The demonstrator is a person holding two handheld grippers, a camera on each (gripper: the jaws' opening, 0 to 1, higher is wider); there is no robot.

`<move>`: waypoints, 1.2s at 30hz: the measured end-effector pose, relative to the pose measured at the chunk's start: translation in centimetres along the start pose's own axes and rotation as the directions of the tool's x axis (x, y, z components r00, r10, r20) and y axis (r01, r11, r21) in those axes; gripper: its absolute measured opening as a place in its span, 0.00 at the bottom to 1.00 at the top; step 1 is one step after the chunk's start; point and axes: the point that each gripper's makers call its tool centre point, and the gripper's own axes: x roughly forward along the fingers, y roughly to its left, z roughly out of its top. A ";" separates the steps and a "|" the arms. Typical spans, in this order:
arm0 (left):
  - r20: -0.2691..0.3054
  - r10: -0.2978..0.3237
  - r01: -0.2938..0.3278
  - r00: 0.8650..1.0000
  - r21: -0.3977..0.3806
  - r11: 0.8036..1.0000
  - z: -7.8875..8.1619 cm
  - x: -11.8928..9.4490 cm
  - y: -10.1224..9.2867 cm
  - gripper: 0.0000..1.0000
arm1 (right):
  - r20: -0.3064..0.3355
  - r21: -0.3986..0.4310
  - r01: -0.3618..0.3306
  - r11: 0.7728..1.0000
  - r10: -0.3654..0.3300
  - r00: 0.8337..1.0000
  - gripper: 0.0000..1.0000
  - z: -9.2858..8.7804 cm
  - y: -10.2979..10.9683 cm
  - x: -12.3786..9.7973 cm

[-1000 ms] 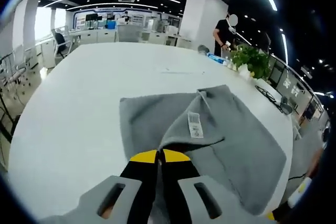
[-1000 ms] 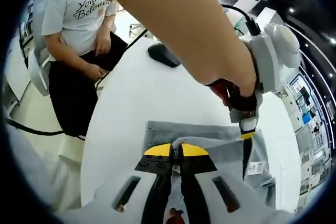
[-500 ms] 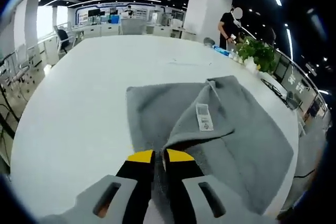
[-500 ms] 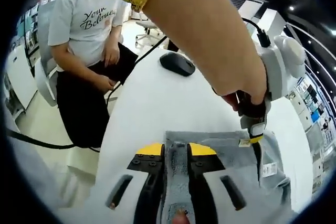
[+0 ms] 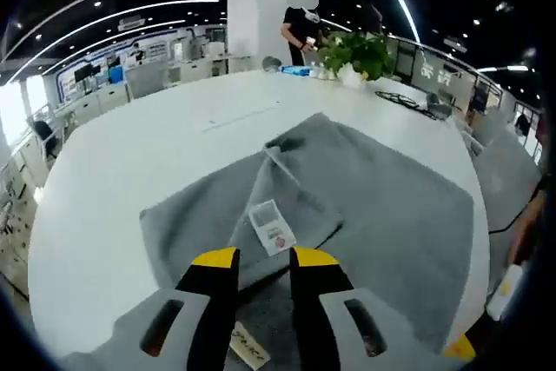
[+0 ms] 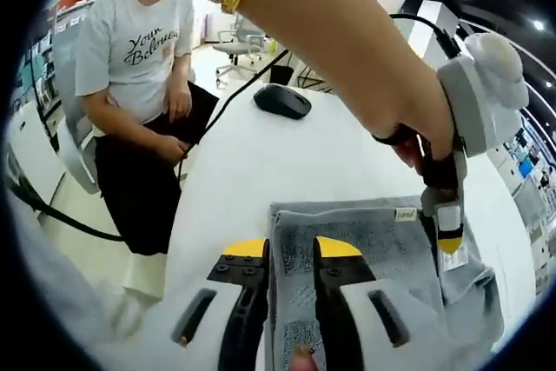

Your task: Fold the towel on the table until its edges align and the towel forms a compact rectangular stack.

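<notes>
Big white round-edged tabletop (image 5: pixel 130 154), smooth and glossy, carries everything. On it lies the grey terry towel (image 5: pixel 382 215), soft and nappy, mostly flat, with one corner flap folded over toward me and its white care label (image 5: pixel 271 227) facing up. Towel sits right under and ahead of my left hand-held gripper (image 5: pixel 263 260): yellow-tipped black jaws parted a little, cloth showing in the gap, nothing clamped as far as I can judge. My right hand-held gripper (image 6: pixel 288 249) is at the towel's near edge, jaws also slightly apart with the towel hem running up between them; I read it as not pinching, though the cloth may be touching the inner faces. In the right gripper view my left hand-held gripper comes in from above, tip just over the towel's far side by the label. Key relation: folded edge runs roughly across both jaw lines, each hand-held gripper near its own corner, so next grab looks symmetric. Small stuff: a dark rounded computer mouse (image 6: pixel 278 100) well apart on the tabletop, a leafy green potted plant (image 5: pixel 356 51) at the far rim.
</notes>
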 end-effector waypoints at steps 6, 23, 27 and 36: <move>-0.015 -0.122 0.122 0.992 -0.002 0.992 0.2 2.1 -3.0 0.28 | -0.012 0.059 0.024 0.998 -0.024 1.000 0.20 -0.8 -0.7 -0.8; -0.041 0.004 -0.007 0.999 -0.080 0.997 -0.1 3.9 -2.3 0.20 | -0.016 0.188 0.134 0.973 -0.133 0.991 0.18 -2.8 -4.0 -5.1; -0.064 0.038 -0.044 0.997 -0.088 0.995 -0.1 3.8 -1.6 0.12 | -0.015 0.199 0.143 0.970 -0.143 0.990 0.19 -3.1 -4.3 -5.5; 0.016 0.203 -0.192 0.979 -0.268 0.944 1.7 2.5 3.0 0.05 | -0.010 0.238 0.158 0.958 -0.160 0.987 0.23 -3.6 -5.0 -6.5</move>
